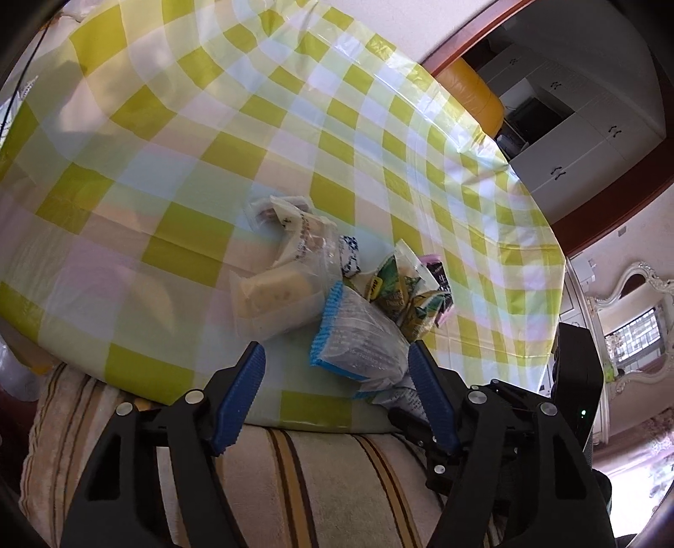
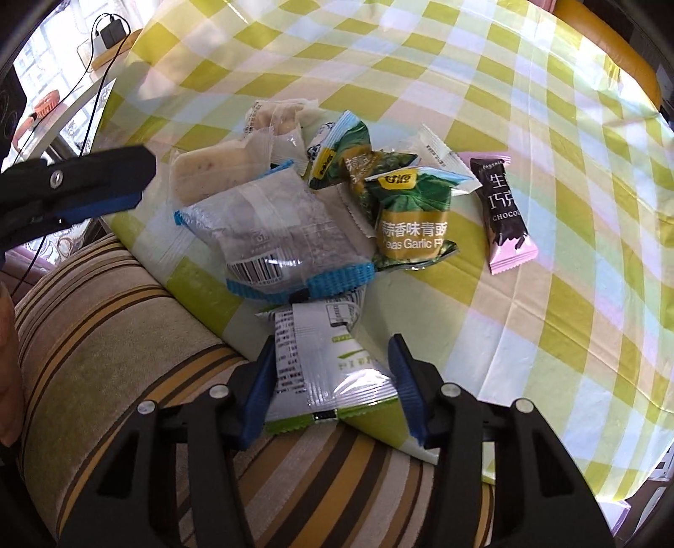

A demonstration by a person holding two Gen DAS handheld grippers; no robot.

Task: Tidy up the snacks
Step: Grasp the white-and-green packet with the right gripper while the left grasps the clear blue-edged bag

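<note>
A pile of snack packets lies at the near edge of the table with the green-checked cloth (image 2: 547,295). It holds a clear packet with blue ends (image 2: 274,236), green garlic-pea packets (image 2: 413,223), a pink chocolate bar (image 2: 505,210) and pale cake packets (image 2: 210,173). My right gripper (image 2: 332,392) has its jaws on either side of a white-and-green packet (image 2: 332,371) at the table edge; the pads look close to its sides. My left gripper (image 1: 337,388) is open, just short of the blue-ended packet (image 1: 358,341); its finger shows in the right wrist view (image 2: 84,181).
A striped cushion (image 2: 126,337) lies under the table's near edge. An orange chair back (image 1: 472,92) stands at the far side. White cabinets (image 1: 568,139) and an ornate mirror (image 1: 632,329) are to the right. A side table with a charger and cables (image 2: 105,38) is at the left.
</note>
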